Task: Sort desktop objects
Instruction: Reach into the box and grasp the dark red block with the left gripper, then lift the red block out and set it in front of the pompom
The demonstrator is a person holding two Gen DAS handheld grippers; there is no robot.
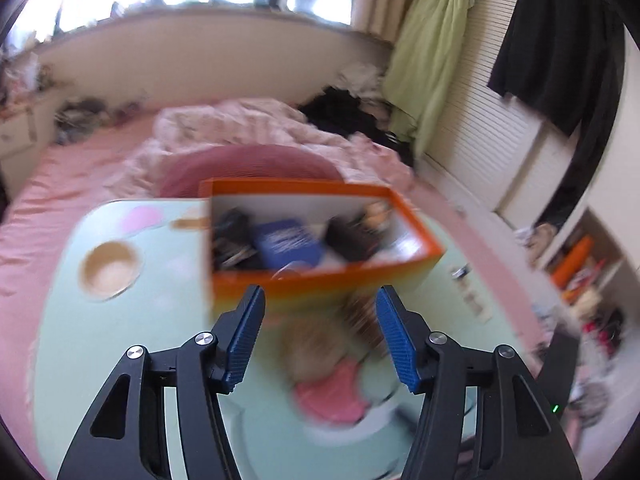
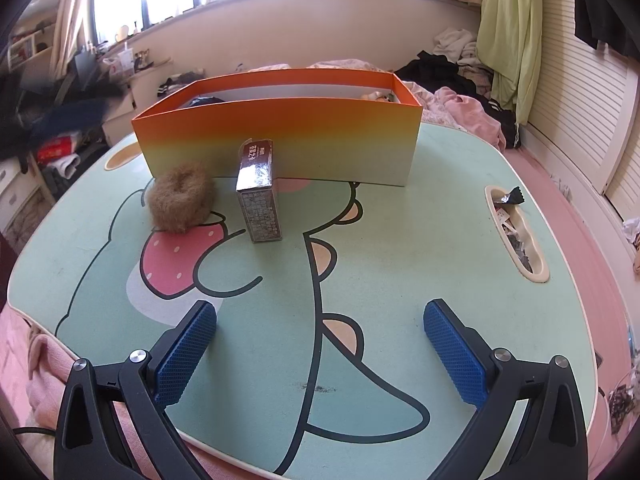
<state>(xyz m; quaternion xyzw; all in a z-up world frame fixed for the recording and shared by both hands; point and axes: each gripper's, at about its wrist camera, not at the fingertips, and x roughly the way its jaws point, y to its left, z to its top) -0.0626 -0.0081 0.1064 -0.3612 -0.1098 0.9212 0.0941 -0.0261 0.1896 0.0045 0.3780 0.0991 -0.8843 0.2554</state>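
Now both grippers, left (image 1: 320,334) and right (image 2: 320,354), hang spread and empty; the carton (image 2: 259,192) and soft scrunchie (image 2: 180,197) sit mid-table before the box (image 2: 280,140); the carton looks light and stiff, best pinched across its narrow sides

Left gripper (image 1: 320,320): two matte black, angular plastic arms with triangular cut-outs, each tipped by a blue pad (image 1: 246,340) of finely ribbed texture. Round silver screw heads (image 1: 204,338) mark the pivots (two per arm). A small green indicator light (image 1: 555,407) glows at its right arm. Right gripper (image 2: 320,344): identical black frame, silver screws, blue cross-hatched pads (image 2: 186,354); a thin black cable (image 2: 32,432) runs beside its left arm.
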